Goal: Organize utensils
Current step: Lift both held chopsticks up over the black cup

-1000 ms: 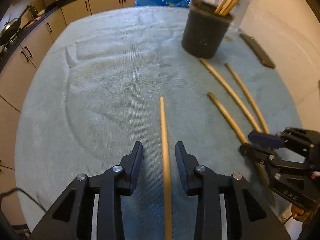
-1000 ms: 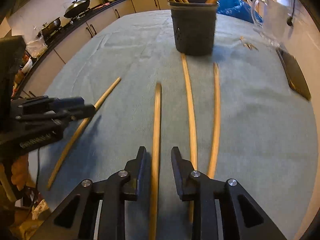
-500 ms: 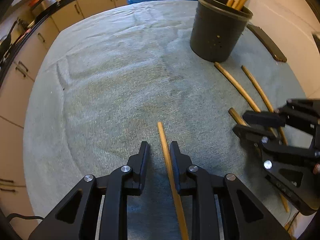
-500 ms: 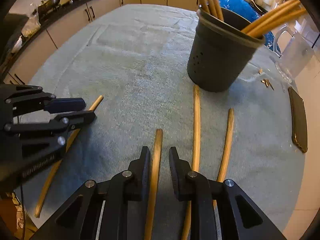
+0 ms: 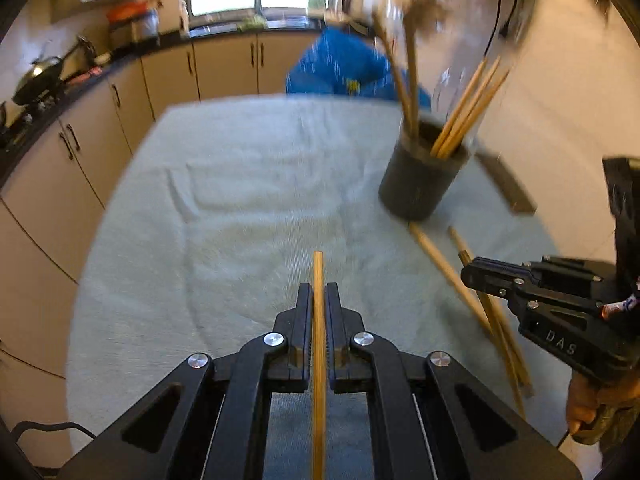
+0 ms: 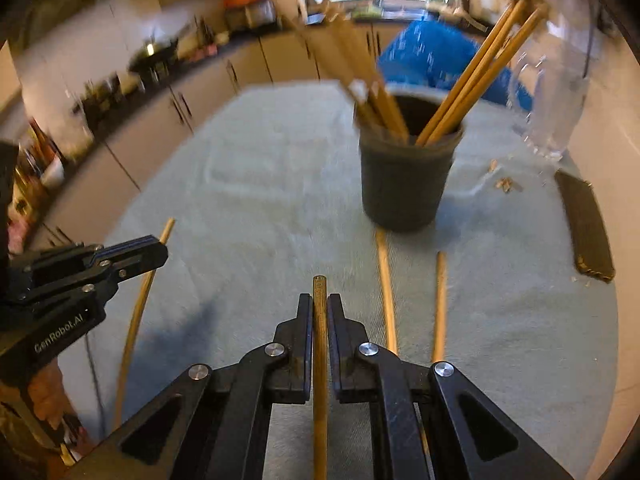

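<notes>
My left gripper [image 5: 319, 292] is shut on a wooden stick [image 5: 318, 272], lifted above the green cloth [image 5: 248, 208]. My right gripper [image 6: 319, 302] is shut on another wooden stick [image 6: 319, 292], also raised. A dark holder cup [image 6: 406, 184] with several sticks in it stands ahead of me, also in the left wrist view [image 5: 420, 184]. Two more sticks [image 6: 386, 280] lie on the cloth in front of the cup. The left gripper shows in the right wrist view [image 6: 156, 250]; the right gripper shows in the left wrist view [image 5: 472, 274].
A dark flat object [image 6: 588, 224] lies on the cloth at the right. A clear jug [image 6: 556, 80] stands behind it by the wall. A blue bag [image 5: 344, 68] sits past the table's far edge. Kitchen cabinets [image 5: 80, 152] run along the left.
Both grippers have closed on their sticks and lifted them off the cloth, tilting the views up toward the cup.
</notes>
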Action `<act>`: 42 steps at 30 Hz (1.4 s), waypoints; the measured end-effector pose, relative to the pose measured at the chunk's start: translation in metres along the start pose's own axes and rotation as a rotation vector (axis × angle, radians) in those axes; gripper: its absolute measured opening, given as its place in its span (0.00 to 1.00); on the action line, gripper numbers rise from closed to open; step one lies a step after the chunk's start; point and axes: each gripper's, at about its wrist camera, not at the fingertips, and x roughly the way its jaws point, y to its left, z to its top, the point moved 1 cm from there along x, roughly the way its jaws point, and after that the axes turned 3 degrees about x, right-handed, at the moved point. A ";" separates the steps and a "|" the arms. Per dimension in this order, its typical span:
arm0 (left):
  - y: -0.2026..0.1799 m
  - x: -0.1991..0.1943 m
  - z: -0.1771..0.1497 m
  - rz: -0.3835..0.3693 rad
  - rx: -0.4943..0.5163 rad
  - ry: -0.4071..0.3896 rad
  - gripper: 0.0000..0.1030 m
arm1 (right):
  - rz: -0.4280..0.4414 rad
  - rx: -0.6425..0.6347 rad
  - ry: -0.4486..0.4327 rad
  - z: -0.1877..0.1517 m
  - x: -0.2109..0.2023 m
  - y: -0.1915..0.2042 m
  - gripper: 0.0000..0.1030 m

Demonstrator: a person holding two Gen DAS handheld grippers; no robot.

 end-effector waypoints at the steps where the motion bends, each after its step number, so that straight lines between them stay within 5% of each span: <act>1: 0.001 -0.011 0.001 -0.003 -0.011 -0.028 0.05 | 0.010 0.007 -0.032 0.000 -0.011 0.001 0.07; 13: -0.031 -0.088 -0.009 0.020 -0.014 -0.254 0.05 | 0.024 0.036 -0.292 -0.021 -0.111 0.001 0.07; 24: -0.045 -0.112 -0.016 -0.043 -0.041 -0.311 0.05 | 0.028 0.100 -0.454 -0.037 -0.163 -0.011 0.07; 35: -0.059 -0.142 0.026 -0.131 -0.067 -0.409 0.05 | 0.032 0.167 -0.527 -0.009 -0.173 -0.033 0.07; 42: -0.064 -0.146 0.075 -0.169 -0.062 -0.434 0.05 | 0.031 0.190 -0.617 0.042 -0.181 -0.049 0.07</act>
